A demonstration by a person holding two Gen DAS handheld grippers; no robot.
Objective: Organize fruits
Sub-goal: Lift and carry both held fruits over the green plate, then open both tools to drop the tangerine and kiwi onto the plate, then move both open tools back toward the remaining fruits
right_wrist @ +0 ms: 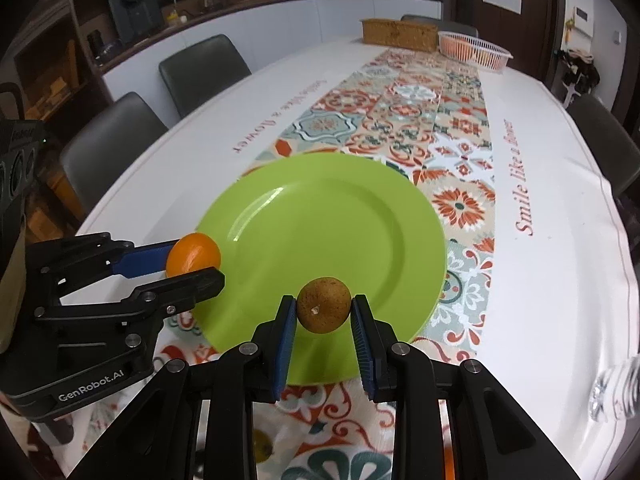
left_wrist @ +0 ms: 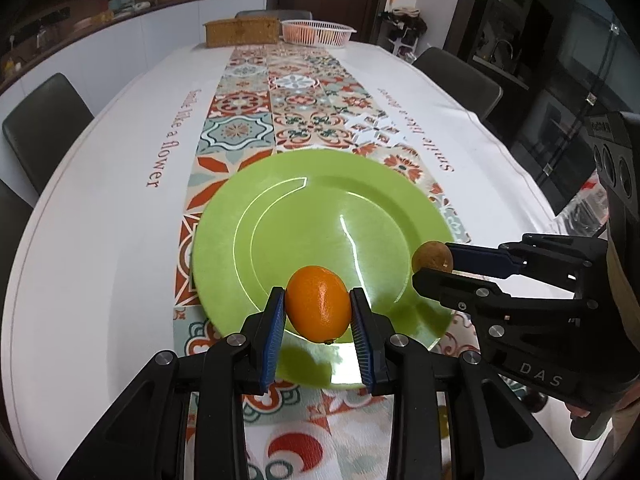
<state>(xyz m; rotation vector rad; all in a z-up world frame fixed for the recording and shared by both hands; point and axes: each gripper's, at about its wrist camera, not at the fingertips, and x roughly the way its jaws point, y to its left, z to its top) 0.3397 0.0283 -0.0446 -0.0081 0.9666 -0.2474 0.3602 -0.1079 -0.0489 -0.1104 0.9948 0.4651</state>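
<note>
A green plate (left_wrist: 320,208) (right_wrist: 332,224) lies empty on the patterned runner. My left gripper (left_wrist: 318,306) (right_wrist: 192,262) is shut on an orange fruit (left_wrist: 319,308) (right_wrist: 193,258) and holds it above the plate's near left rim. My right gripper (right_wrist: 324,310) (left_wrist: 432,266) is shut on a small brown round fruit (right_wrist: 324,310) (left_wrist: 432,256) and holds it above the plate's near right rim. The two grippers hang side by side, apart.
A long table with a white cloth (left_wrist: 120,184) runs away from me. A pink plastic basket (left_wrist: 318,32) (right_wrist: 474,50) and a woven box (left_wrist: 242,32) (right_wrist: 398,34) stand at the far end. Dark chairs (right_wrist: 204,68) line both sides. Another small fruit (right_wrist: 262,446) lies near the front edge.
</note>
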